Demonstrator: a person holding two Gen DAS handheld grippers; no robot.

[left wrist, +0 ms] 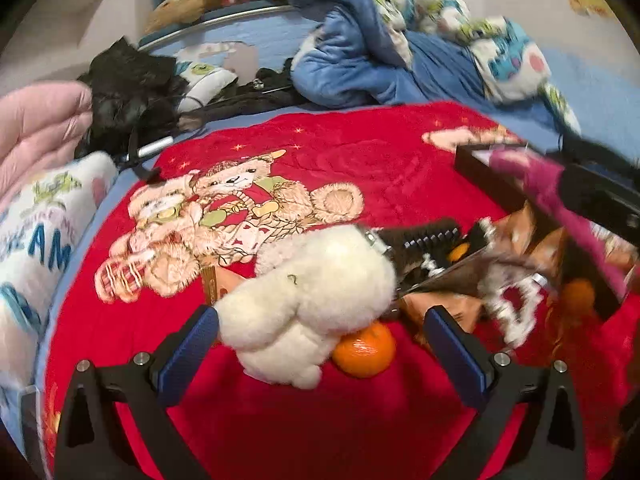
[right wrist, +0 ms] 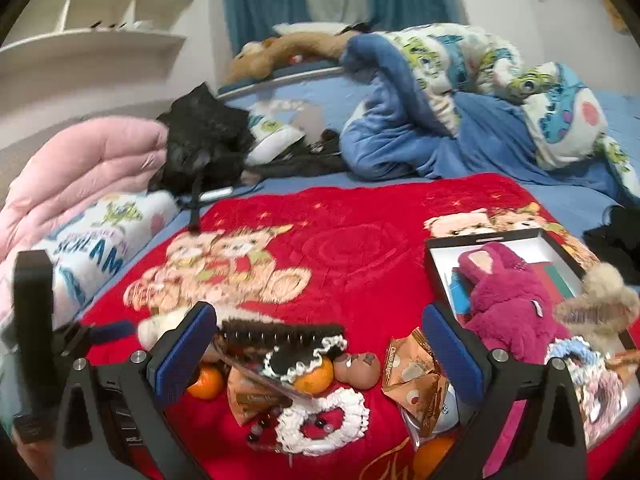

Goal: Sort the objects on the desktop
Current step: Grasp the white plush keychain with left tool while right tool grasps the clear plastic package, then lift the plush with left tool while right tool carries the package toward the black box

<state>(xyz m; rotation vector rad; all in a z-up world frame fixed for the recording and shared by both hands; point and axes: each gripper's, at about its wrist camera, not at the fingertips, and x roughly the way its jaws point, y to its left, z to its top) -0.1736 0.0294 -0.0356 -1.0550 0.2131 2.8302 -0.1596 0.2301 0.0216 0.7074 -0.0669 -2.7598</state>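
My left gripper [left wrist: 320, 344] stands wide open, its blue-padded jaws spread on either side of a white plush toy [left wrist: 308, 304] that lies on the red quilt [left wrist: 360, 160] of the bed; the near pad looks close to the toy's left lobe, but I cannot tell whether it touches. The toy looks light, fluffy and very compressible, so I judge it will squash rather than slip, and I would close across its thick middle rather than on a thin limb, which could pull out. Tucked just under its right edge is a tangerine [left wrist: 366, 354], round and smooth, likely to roll if nudged. Beyond the toy lie a black comb-like brush [left wrist: 428, 236], crinkly snack packets and a white lace scrunchie [left wrist: 516, 304], all blurred. My right gripper [right wrist: 320, 350] is also wide open and holds nothing, hovering over the same heap: the brush, a black-and-white frilled scrunchie [right wrist: 304, 354], two tangerines, a small brown bear charm [right wrist: 357, 365], a gold snack packet [right wrist: 412, 380] and a white frilled scrunchie [right wrist: 324, 420]. The scrunchies are limp and should be pinched on the rim; the packets are slick and crackly. To the right, an open black box [right wrist: 436, 264] already holds a magenta plush [right wrist: 508, 300], with a tan furry toy [right wrist: 600, 300] at its edge.
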